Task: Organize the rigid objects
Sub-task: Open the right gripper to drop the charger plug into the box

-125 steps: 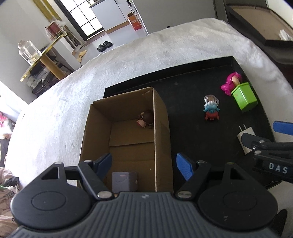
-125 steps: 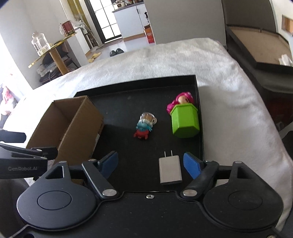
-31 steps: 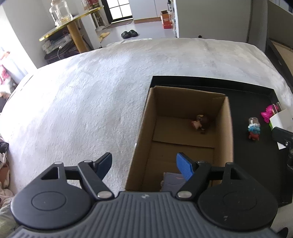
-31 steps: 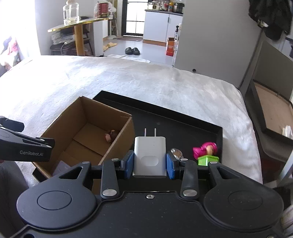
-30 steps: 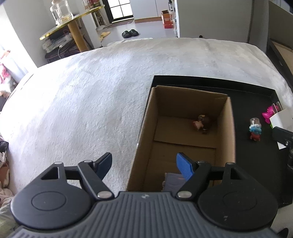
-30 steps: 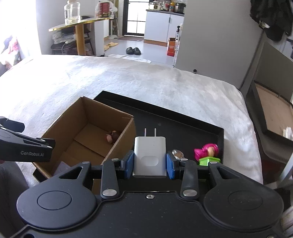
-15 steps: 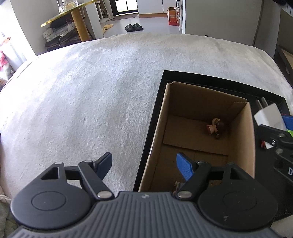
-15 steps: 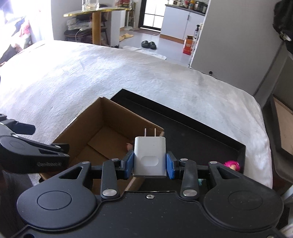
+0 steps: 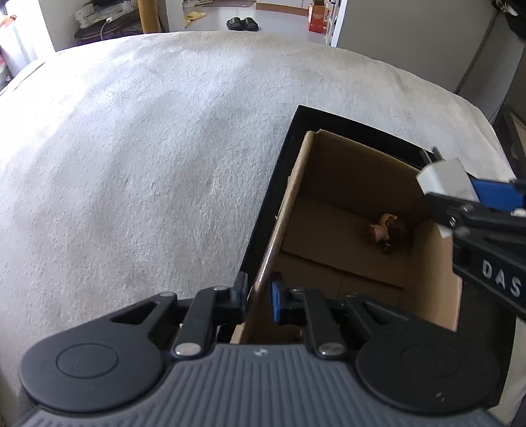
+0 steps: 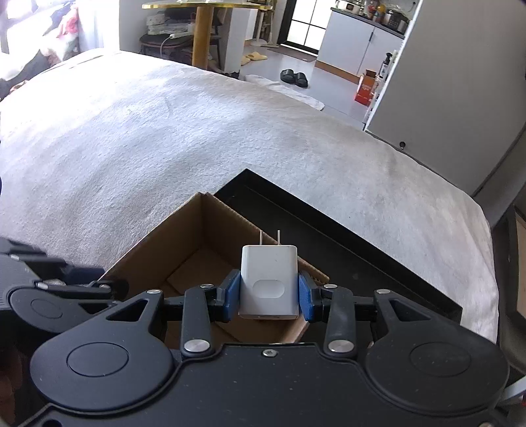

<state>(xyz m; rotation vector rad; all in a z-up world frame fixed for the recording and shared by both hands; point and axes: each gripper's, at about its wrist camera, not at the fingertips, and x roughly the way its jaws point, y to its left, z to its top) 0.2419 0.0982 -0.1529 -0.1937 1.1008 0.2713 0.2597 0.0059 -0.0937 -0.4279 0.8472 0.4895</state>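
Note:
An open cardboard box [image 9: 348,226] stands on a black tray [image 9: 273,184]. My left gripper [image 9: 258,297] is shut on the box's near left wall. A small brown figurine [image 9: 384,228] lies inside at the far right. My right gripper [image 10: 269,292] is shut on a white two-prong charger [image 10: 269,282] and holds it over the box's [image 10: 197,249] right wall, prongs pointing away. The charger also shows in the left wrist view [image 9: 443,177] above the box's far right corner.
The tray [image 10: 345,236] lies on a white fuzzy blanket [image 9: 131,147] that spreads wide to the left and behind. A gold-edged side table [image 10: 203,19], slippers [image 10: 294,77] and cabinets stand on the floor beyond.
My left gripper has closed on the box's left wall. My right gripper has carried the charger left, from over the tray to above the box.

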